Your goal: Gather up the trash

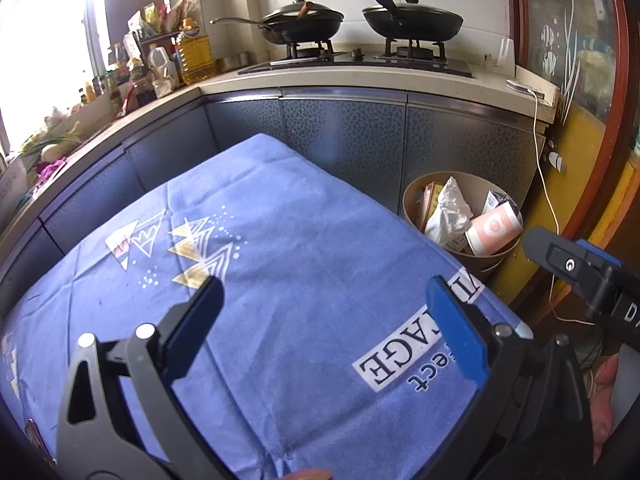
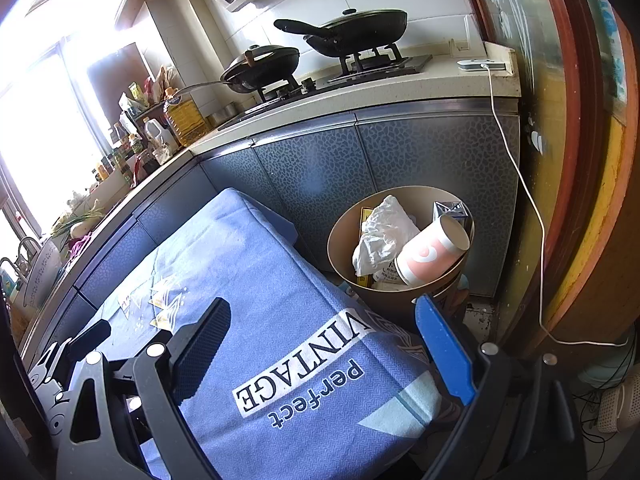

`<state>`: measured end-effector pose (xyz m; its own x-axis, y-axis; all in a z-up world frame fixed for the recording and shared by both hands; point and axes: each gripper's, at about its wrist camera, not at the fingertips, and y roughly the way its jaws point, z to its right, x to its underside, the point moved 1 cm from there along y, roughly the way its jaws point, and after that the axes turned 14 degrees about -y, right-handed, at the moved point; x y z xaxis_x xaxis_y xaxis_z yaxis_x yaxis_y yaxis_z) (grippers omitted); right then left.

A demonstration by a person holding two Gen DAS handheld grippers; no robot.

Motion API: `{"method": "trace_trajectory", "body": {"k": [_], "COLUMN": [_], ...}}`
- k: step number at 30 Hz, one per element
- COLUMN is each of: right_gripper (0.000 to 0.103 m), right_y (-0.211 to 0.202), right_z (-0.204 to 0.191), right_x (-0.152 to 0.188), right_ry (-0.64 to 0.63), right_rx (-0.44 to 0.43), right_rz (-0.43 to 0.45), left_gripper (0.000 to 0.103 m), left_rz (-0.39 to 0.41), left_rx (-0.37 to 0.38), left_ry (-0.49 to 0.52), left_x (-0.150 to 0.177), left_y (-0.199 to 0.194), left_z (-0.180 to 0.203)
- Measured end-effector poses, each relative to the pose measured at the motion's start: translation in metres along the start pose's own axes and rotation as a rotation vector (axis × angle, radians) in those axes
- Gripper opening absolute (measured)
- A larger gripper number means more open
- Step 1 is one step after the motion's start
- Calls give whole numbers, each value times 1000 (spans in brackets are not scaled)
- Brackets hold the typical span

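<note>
Beside the blue cloth-covered desk, the round tan plastic trash bin stands on the floor, already holding the pink-and-white paper cup, a crumpled white plastic bag and some packaging. Both the left gripper and the right gripper hover over the bare cloth with jaws spread wide and empty, probably because the collecting is finished, though the desk's near edge is hidden.
</note>
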<state>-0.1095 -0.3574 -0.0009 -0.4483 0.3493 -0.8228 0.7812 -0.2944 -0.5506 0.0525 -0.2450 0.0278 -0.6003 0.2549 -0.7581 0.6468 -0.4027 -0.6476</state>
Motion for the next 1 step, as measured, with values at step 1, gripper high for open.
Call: {"method": "trace_trajectory", "body": {"k": [1], "right_gripper": [92], "right_y": [0], "right_z": [-1], "right_x": [1], "right_ry": [1], "right_rx": [0], "right_rz": [-1], "left_gripper": [97], "left_rz": [-1], "left_rx": [-1], "left_ry": [0], "left_x": [0], "left_y": [0], "left_z": [0]}}
